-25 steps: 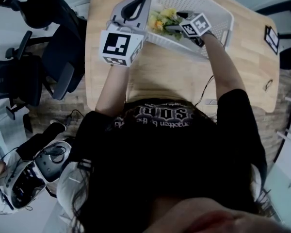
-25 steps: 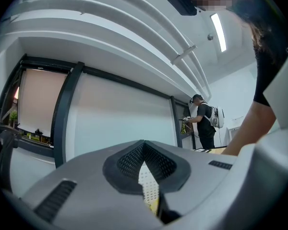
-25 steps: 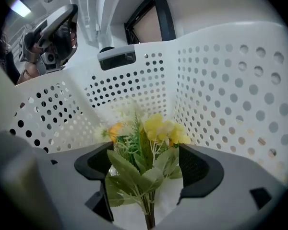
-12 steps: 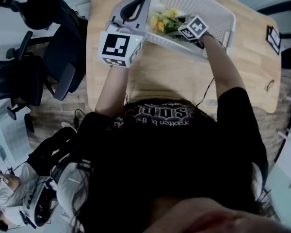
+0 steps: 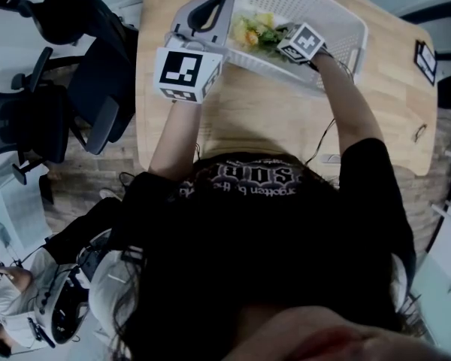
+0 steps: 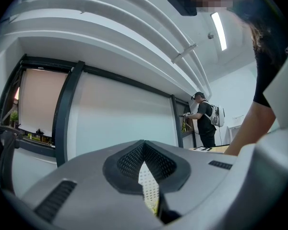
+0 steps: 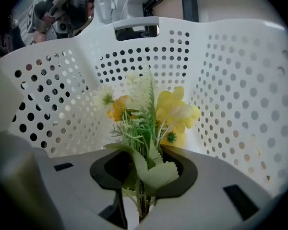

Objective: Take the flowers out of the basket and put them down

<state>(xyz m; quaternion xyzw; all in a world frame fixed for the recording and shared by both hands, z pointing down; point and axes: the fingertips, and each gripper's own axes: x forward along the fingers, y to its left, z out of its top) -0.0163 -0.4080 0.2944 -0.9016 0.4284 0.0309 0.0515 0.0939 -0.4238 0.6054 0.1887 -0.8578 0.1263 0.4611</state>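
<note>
the flowers (image 7: 149, 114) are inside the white perforated basket (image 7: 230, 80) on the wooden table (image 5: 286, 119). their long axis runs straight along my right gripper's (image 7: 143, 195) jaws, with the stems toward me and the yellow and orange heads pointing at the basket's far, handled wall. those jaws are closing, and the stems are already pinched in the narrow gap between them. my left gripper (image 5: 207, 13) sits at the basket's left rim with its jaws drawn together on nothing, and only a sliver of basket wall shows through. compared with a second ago, the bunch lies in much the same spot, the right gripper has edged in over the stems, and the left has hardly shifted.
</note>
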